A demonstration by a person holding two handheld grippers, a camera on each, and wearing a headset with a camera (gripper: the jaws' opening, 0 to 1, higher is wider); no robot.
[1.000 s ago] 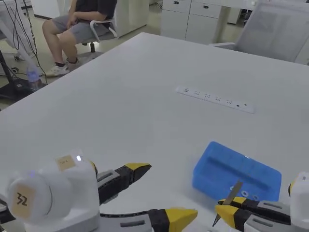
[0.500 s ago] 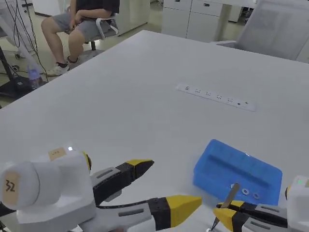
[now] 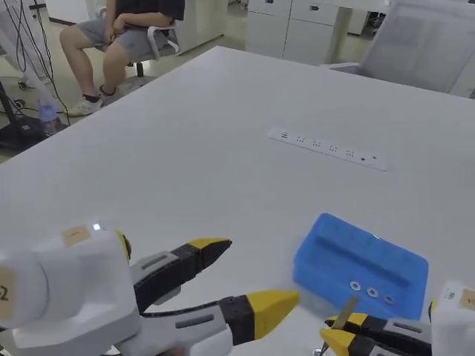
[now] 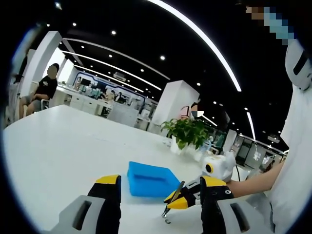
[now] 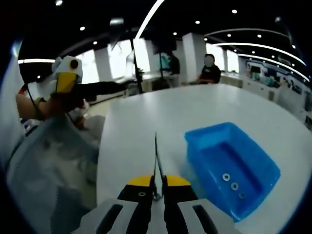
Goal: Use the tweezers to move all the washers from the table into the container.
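Nearest, the right tongs [image 5: 156, 181] clamp the tweezers [image 5: 157, 155], tips angled down at the bench [image 3: 185, 148], likely hunting another washer, the left tongs [image 3: 249, 273] gape idle alongside to stay clear, and just beyond three washers [image 5: 234, 185] lie in the blue container [image 5: 197, 141].

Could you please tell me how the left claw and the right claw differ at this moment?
The left claw stands wide open, while the right claw is nearly closed. The left claw holds nothing; the right claw clamps the tweezers. In the head view the left claw sits left of the blue container, the right claw at its near side. Both have black jaws with yellow tips.
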